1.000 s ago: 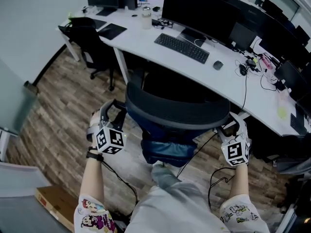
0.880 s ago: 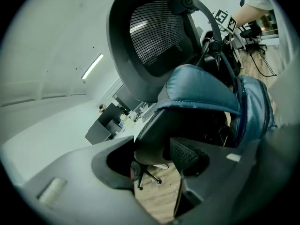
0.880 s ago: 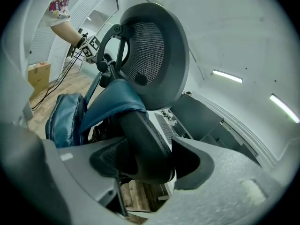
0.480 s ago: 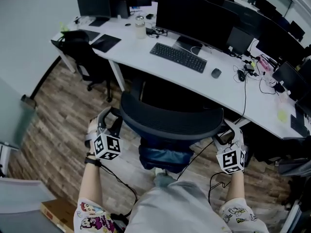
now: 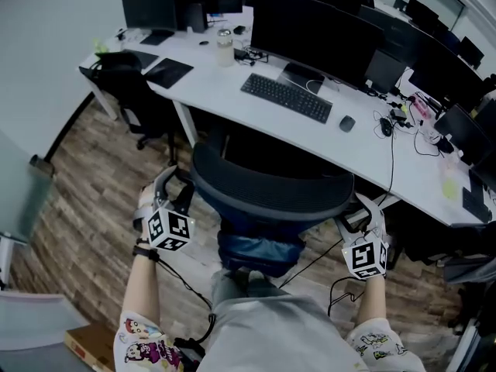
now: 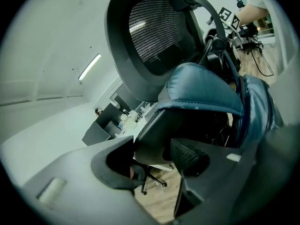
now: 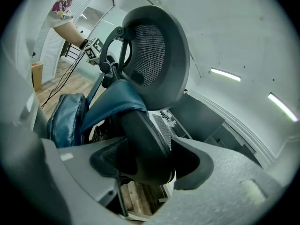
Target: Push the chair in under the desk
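A black mesh-backed office chair with a blue cushion stands in front of the white desk, its back toward me. In the head view my left gripper is at the chair's left side and my right gripper at its right side. In the left gripper view the left gripper is shut on a dark armrest, which fills the gap between its pads. The right gripper is likewise shut on the other armrest.
A keyboard, a mouse and a large monitor sit on the desk above the chair. A second black chair stands at the desk's left end. A cardboard box lies on the wood floor at lower left.
Both grippers and the chair have moved a little forward toward the desk. The jaws stay as they were on the armrests.
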A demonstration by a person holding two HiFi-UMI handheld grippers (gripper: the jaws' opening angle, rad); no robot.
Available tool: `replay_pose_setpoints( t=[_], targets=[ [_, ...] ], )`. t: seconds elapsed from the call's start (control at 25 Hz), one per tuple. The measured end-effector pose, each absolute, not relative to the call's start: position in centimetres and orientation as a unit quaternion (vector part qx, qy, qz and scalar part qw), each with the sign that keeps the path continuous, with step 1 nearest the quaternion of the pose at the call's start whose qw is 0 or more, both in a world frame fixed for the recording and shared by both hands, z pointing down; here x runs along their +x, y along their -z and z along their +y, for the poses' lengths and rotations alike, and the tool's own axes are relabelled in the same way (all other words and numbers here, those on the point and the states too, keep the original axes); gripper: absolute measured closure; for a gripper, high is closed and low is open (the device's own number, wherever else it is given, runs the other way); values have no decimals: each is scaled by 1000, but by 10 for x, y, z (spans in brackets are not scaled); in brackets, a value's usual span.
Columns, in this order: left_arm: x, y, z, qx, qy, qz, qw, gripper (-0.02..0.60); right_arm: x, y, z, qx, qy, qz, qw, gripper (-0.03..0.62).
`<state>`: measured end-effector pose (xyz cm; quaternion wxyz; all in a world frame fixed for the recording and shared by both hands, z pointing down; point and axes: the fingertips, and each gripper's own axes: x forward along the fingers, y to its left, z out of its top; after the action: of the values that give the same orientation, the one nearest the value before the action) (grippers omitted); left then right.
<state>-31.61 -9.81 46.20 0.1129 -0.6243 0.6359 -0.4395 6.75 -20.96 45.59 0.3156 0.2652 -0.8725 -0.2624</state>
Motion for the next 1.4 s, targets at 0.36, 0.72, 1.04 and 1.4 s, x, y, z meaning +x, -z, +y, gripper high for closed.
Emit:
replay_pose_setpoints(
  t=[0.36, 0.72, 1.04, 1.4],
  targets=[
    [-356, -460, -129, -650, 433, 609, 136, 327, 34, -454, -210, 299, 253, -862, 322, 321],
    [-393, -458, -181, -686, 425, 569, 160, 327, 6, -455, -217, 358, 230, -838, 340, 321],
    [-407, -456, -234, -706, 412, 548, 177, 327, -7, -455, -250, 390, 218, -824, 348, 319],
    [-410, -457, -283, -712, 407, 541, 184, 327, -10, -456, -296, 399, 210, -819, 354, 319]
  ],
)
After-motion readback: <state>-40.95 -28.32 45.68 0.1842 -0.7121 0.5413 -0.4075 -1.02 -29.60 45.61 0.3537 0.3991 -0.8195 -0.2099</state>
